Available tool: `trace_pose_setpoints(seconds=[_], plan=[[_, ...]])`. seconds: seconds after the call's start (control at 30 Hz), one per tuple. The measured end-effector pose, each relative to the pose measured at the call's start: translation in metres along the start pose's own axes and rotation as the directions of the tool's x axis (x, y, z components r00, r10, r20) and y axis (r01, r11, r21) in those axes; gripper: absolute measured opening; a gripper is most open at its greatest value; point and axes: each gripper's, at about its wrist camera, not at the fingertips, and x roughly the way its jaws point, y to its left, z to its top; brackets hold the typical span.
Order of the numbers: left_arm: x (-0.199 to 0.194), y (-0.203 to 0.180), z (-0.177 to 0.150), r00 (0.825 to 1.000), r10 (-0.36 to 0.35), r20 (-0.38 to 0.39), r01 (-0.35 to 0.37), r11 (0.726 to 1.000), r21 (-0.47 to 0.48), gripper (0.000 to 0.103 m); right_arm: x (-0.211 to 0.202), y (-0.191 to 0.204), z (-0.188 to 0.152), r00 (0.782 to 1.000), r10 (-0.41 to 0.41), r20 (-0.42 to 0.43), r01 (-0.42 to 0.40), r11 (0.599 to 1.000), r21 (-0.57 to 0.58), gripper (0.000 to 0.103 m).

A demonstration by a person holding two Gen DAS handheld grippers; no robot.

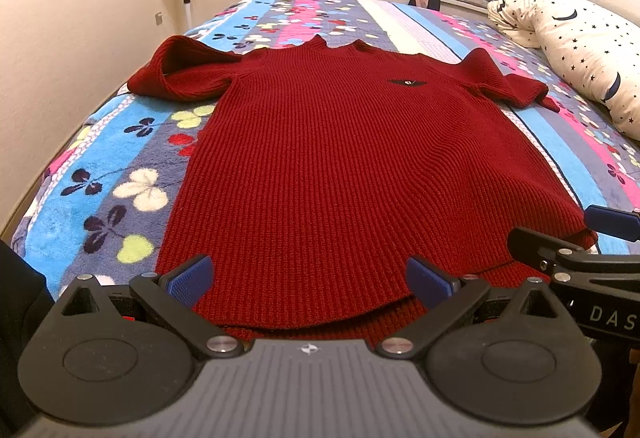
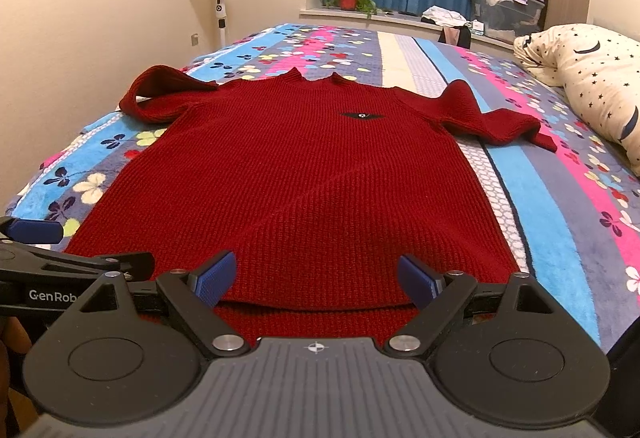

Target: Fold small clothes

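Both left tongs and right tongs gape wide, empty, at the hem of the dark red ribbed knit sweater, spread flat on the floral-blanketed bed.

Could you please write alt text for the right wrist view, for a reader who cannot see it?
A red sweater lies flat, front up, on a flowered blanket, hem nearest the camera. The open right claw sits at the hem, holding nothing; the left claw shows at the left edge.

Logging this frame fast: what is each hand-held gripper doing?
Left hand-held gripper: open, holding nothing, at the hem of the dark red ribbed knit sweater.
Right hand-held gripper: open, holding nothing.
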Motion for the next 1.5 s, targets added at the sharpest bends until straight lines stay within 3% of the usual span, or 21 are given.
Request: trace_pose_setpoints(seconds=[1.5], plan=[[-0.0007,-0.0013,-0.0007,1.0,0.0,0.0,0.0,1.0,-0.001,0.103,-0.0002,-0.0006,0.0011,0.999,-0.01,-0.046,0.009,1.0,-0.012,0.089]])
